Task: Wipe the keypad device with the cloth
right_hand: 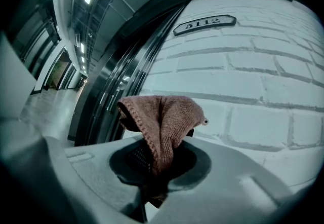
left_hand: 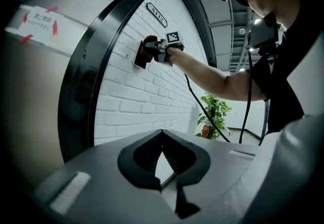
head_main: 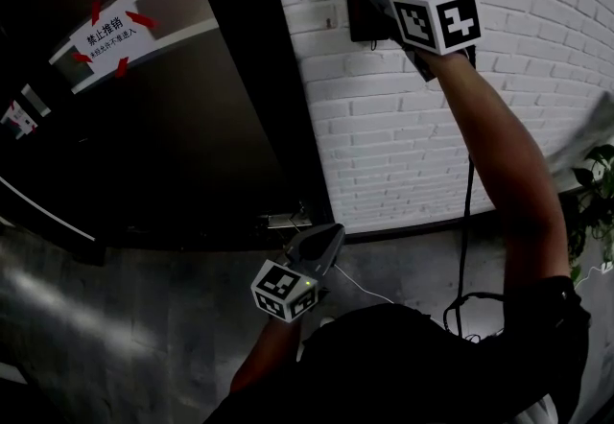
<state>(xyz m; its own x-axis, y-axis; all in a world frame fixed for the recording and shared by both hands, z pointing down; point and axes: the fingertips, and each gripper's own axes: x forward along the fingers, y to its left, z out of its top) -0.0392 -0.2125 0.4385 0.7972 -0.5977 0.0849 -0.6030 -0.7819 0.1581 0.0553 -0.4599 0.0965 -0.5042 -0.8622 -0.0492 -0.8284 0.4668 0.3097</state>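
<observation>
Keypad device (head_main: 357, 17): a dark panel fixed high on the white brick wall (head_main: 403, 125), close to the wall's left edge, just beside the black door frame (head_main: 259, 77).

Cloth (right_hand: 164, 121): a reddish-brown knit. Its lower end is pinched in the jaws and the rest is bunched up and flopped over the tips. In the head view it lies against the top of the keypad device.

Right gripper (right_hand: 159, 159): raised on an outstretched arm, with its jaws closed on the cloth.

Left gripper (left_hand: 162, 154): hangs low, well away from the wall. Its jaws are drawn together with nothing between them.

Step in hand: probably wiping the panel's upper part.

Risk, slipping cloth: only a narrow fold seems to be caught. Dragging it across the panel could pull it free or roll it aside.

Risk, bare jaws: if the bunch shifts, the hard jaw tips could touch the panel and scrape it.

Risk, pressed keys: a firm push may work the buttons, so light, flat strokes look safer.

Risk, missed area: the cloth hides the panel in the right gripper view, so the lower part and the corners could be skipped.

Risk, cable (head_main: 467, 211): it hangs down along the wall below the right gripper. A wide sweep could tug or snag it.
</observation>
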